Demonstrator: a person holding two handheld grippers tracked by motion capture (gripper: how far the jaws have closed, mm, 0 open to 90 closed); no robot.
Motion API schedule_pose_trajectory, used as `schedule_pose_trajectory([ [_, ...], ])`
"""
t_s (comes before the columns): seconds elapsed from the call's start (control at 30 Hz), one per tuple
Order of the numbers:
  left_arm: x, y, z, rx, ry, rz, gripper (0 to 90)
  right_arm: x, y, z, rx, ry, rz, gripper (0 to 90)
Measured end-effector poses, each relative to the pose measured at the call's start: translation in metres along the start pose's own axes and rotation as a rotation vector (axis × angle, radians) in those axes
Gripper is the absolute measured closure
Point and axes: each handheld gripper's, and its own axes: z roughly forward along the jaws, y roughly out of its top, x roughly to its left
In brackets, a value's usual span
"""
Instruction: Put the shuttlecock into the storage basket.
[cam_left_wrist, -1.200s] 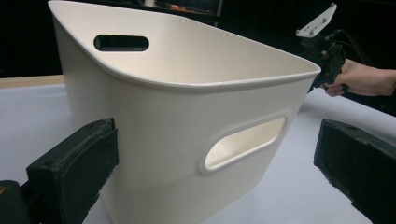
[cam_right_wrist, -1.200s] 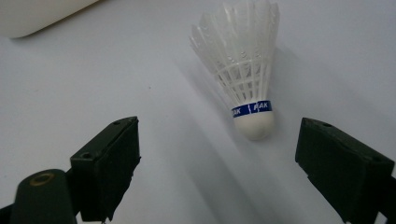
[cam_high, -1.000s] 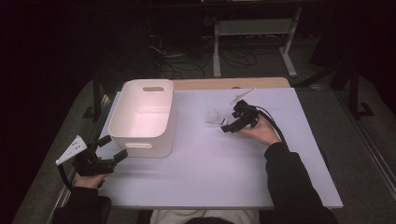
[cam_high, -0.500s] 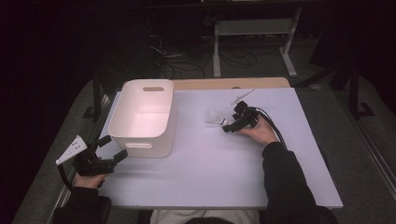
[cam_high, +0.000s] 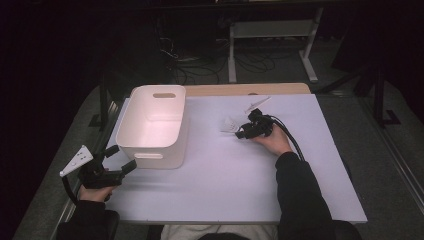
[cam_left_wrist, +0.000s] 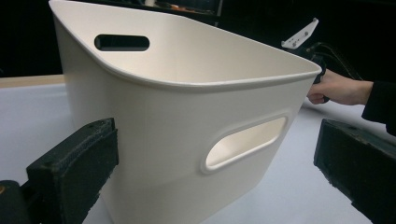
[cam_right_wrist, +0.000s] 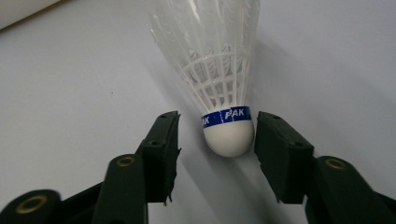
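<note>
A white feathered shuttlecock (cam_right_wrist: 219, 60) with a blue band and a white cork lies on the pale table (cam_high: 225, 175). Seen from above, the shuttlecock (cam_high: 230, 125) is right of centre. My right gripper (cam_right_wrist: 217, 126) is open, its jaws on either side of the cork, with a gap on the left side. In the high view the right gripper (cam_high: 243, 132) rests low on the table. My left gripper (cam_high: 123, 157) is open at the table's near left. Its jaws face the near wall of a white bin (cam_left_wrist: 187, 116), and nothing is between them.
The white bin (cam_high: 155, 125) with slot handles stands on the left half of the table. A wooden strip (cam_high: 240, 90) runs along the far edge. In the left gripper view the person's right hand (cam_left_wrist: 336, 88) shows beyond the bin. Cables and a frame lie on the dark floor behind.
The right hand has edged slightly left, bringing its gripper closer around the shuttlecock. The left gripper and the bin have not moved.
</note>
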Motion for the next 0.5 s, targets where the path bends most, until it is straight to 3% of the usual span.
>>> schedule_pose_trajectory([
  [0.23,0.0000,-0.0001,0.0000,-0.001,0.000,-0.001,0.0,-0.0010,0.0007,-0.0020,-0.018,-0.006,-0.005,64.5],
  [0.37,0.0000,-0.0001,0.0001,-0.001,0.001,-0.001,0.0,-0.0003,0.0011,-0.0034,-0.018,-0.014,0.004,64.8],
  [0.5,-0.0001,0.0000,-0.0001,0.000,0.001,0.000,0.0,-0.0007,0.0024,-0.0087,-0.041,0.014,0.024,65.0],
])
